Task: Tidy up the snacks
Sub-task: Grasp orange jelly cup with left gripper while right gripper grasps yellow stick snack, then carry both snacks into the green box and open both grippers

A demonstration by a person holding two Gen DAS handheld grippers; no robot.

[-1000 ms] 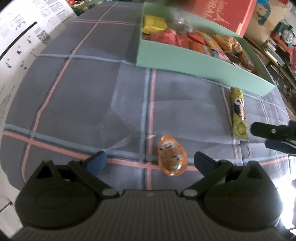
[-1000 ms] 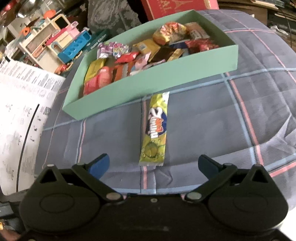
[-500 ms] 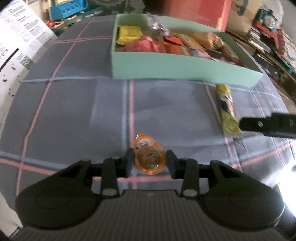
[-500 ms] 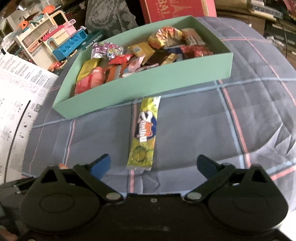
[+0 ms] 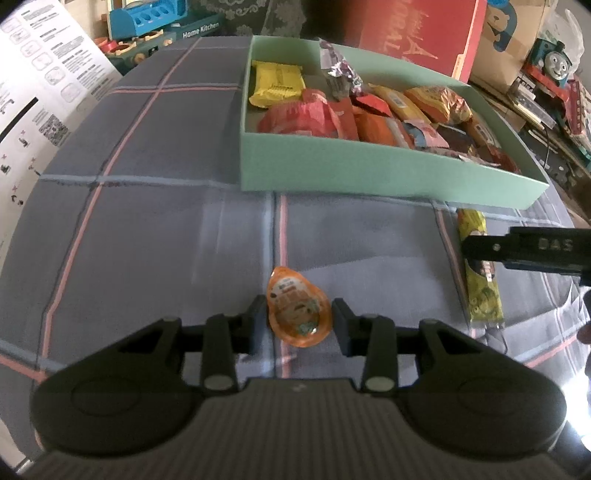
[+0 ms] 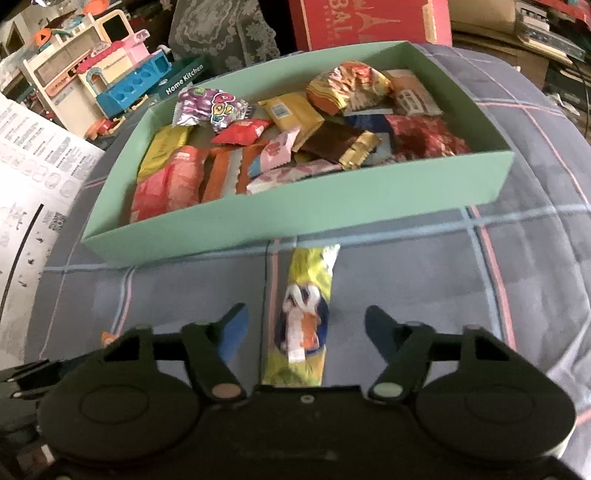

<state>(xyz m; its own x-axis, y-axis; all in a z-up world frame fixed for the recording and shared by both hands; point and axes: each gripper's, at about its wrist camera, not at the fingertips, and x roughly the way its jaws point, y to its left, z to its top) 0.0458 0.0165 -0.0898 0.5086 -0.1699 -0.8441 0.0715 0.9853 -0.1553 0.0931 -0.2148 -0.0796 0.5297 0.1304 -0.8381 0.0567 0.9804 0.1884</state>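
A green box [image 5: 369,173] full of wrapped snacks sits on the plaid cloth; it also shows in the right wrist view [image 6: 295,210]. My left gripper [image 5: 299,325] is shut on a small orange jelly cup [image 5: 298,314], held just above the cloth. A long yellow snack bar [image 6: 303,317] lies in front of the box, between the fingers of my right gripper [image 6: 306,328], which is open and not touching it. The bar also shows in the left wrist view [image 5: 480,280], with a right gripper finger [image 5: 524,247] across it.
A white instruction sheet [image 5: 33,92] lies at the table's left edge. A red box [image 5: 413,33] stands behind the green box. Toy kitchen sets [image 6: 110,81] and a toy train [image 5: 554,62] crowd the background.
My left gripper closed on the orange jelly cup and lifted it slightly toward the box. My right gripper moved forward over the yellow bar and narrowed its fingers around it.
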